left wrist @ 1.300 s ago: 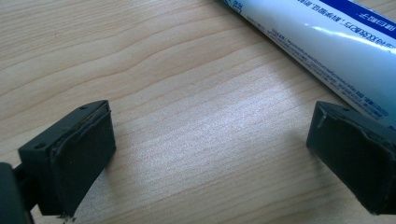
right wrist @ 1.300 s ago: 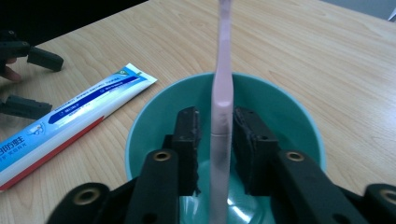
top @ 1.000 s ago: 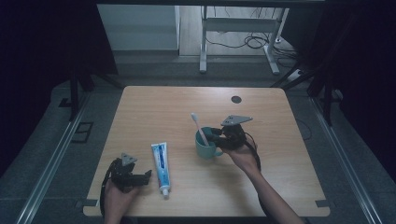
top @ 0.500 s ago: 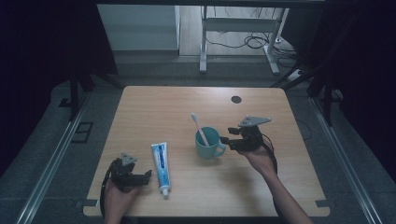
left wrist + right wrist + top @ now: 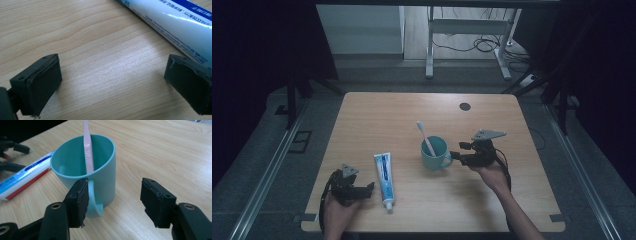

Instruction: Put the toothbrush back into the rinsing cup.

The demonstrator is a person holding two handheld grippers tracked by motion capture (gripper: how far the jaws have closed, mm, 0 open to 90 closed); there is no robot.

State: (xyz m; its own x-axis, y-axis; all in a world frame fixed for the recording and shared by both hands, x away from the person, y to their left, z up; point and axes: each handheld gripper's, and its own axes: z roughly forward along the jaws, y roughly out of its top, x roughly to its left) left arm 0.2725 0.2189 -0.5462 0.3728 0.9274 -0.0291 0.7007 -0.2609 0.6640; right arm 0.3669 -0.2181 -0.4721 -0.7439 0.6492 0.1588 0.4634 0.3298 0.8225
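Teal mug [image 5: 435,152] upright near the middle of the pale wood-grain table [image 5: 372,115], smooth and glossy, round-mouthed and tapering slightly downward, handle turned toward the right gripper [image 5: 458,155]. Inside, one pink toothbrush [image 5: 426,136], slim and straight, leaning against the rim with its end poking well above the lip (nothing else visible in the mug). Right gripper just beside the handle, jaws apart and just been opening, blocky black pads with a rough matte face, nothing between them. Left of the mug, well apart, a white-and-blue toothpaste tube [image 5: 383,176], flat and glossy, lying on the table. Left gripper [image 5: 112,82] resting on the wood just beside the tube, jaws spread wide, empty.
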